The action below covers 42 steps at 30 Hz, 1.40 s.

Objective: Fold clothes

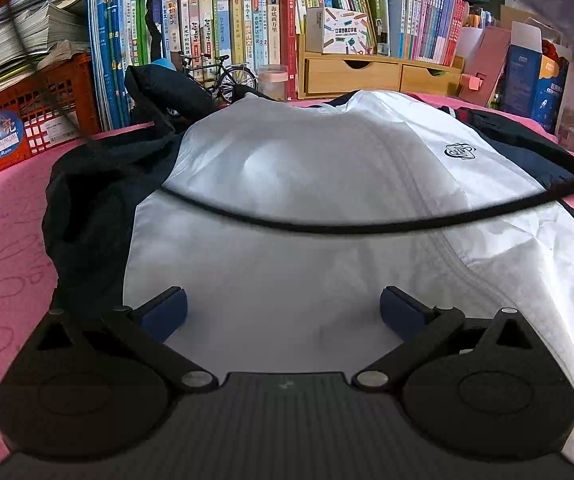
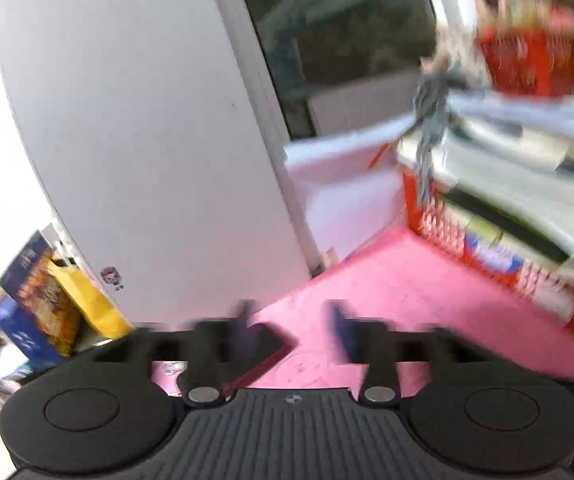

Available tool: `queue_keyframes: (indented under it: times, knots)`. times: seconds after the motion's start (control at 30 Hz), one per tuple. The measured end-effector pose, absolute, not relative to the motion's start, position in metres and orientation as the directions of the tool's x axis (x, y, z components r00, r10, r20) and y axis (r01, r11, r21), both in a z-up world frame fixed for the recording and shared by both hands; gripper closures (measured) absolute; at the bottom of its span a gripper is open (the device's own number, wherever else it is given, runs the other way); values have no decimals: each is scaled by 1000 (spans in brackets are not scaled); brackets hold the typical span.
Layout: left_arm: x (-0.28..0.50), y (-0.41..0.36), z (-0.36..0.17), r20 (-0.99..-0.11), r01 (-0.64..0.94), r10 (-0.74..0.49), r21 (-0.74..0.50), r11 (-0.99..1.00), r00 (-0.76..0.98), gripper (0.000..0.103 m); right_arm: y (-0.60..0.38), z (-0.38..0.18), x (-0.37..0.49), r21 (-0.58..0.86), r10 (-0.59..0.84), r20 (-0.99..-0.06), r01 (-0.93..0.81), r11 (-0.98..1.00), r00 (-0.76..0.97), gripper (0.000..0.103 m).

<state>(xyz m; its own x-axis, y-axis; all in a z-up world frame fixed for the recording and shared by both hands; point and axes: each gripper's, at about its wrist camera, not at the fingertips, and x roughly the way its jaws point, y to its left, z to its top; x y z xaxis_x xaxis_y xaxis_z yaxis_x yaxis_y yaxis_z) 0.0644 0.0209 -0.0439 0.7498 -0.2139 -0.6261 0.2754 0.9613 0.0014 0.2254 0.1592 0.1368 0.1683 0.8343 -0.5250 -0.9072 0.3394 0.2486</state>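
Black gripper (image 1: 283, 312), blue-padded fingers (image 1: 167, 310)

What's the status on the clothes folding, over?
Left gripper open over white-and-navy jacket. Right gripper open, empty, off the jacket. Black cable across jacket.

Premises: a lived-in home, most likely a study or child's room. Along the far side a crowded row of books (image 1: 223, 28) stands upright, with a small wooden drawer unit (image 1: 383, 74) to the right and a model bicycle (image 1: 219, 74) in front. At far left, a red plastic crate (image 1: 27, 120) carries stacked papers (image 1: 19, 36). The near surface wears a pink cloth (image 1: 3, 240). A white door (image 2: 135, 140) and window (image 2: 347, 40) show in the blurred right wrist view.
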Motion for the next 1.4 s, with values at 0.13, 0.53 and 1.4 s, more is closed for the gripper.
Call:
queue_keyframes:
  times: [0.13,0.53,1.4]
  knots:
    - [65,21,-44,-626,277,-213,5,961,750,0,115,119,263,35,553,-633,-694,720,542,18]
    - [66,21,-45,-625,280,-218,1,960,749,0,91,26,363,202,324,-793,-278,939,516,85]
    - [64,27,-39,-632,285,-226,-8,958,741,0,-64,32,304,-233,105,-693,-359,904,713,54]
